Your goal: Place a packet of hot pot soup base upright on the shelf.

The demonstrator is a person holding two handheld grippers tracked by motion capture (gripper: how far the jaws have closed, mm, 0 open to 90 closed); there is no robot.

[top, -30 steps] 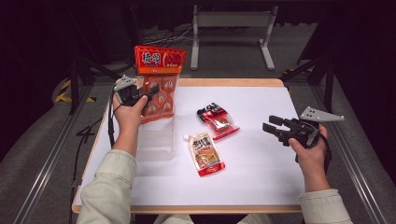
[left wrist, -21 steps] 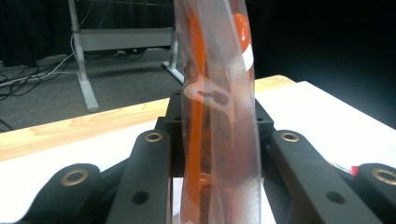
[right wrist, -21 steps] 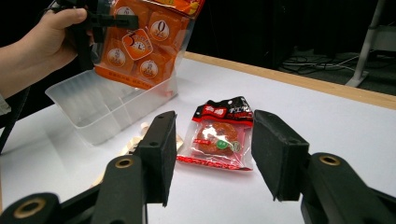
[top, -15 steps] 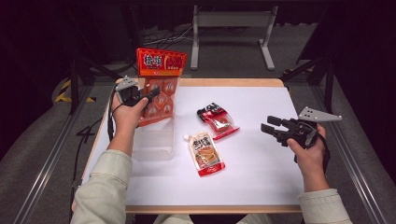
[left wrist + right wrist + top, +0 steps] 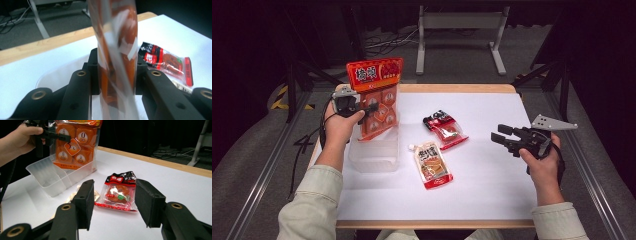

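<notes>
Beyond white table (image 5: 492, 190), dark floor (image 5: 452, 60)

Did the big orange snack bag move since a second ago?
Yes. The orange snack bag, clamped in the left gripper, has dropped slightly toward the clear tub on the table, which stayed put.

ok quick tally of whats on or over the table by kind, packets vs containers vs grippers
Snack packets: 3 (orange multipack, red-and-black packet, spouted pouch)
Clear plastic containers: 1 (clear bin)
Grippers: 2 (left gripper holding the multipack, right gripper open)
Total: 6
</notes>
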